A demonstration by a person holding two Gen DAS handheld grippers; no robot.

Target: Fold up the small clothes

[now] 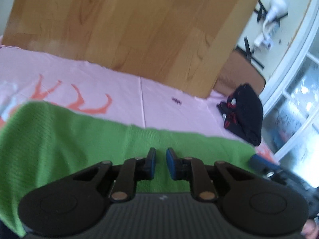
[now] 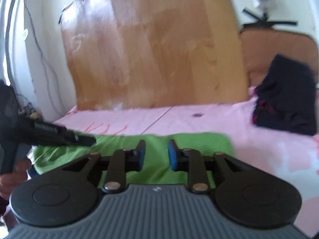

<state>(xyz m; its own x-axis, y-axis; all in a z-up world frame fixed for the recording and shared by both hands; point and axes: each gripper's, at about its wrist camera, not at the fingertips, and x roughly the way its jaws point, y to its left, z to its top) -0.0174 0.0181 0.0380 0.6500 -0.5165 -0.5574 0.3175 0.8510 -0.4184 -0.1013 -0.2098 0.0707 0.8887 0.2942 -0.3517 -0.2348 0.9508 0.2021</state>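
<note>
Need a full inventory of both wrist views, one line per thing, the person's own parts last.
knitted green garment: one, green, spread on the sheet right under both grippers
folded dark garment with red trim: one, black and red, on the sheet at the far right
pink printed bed sheet: one, pink with orange marks, covers the surface
wooden board: one, light brown, upright behind the sheet
brown headboard panel: one, behind the dark garment
left gripper: one, black with blue pads, open, nothing between the pads
right gripper: one, black with blue pads, open, empty
hand: one, on the left gripper's handle
</note>
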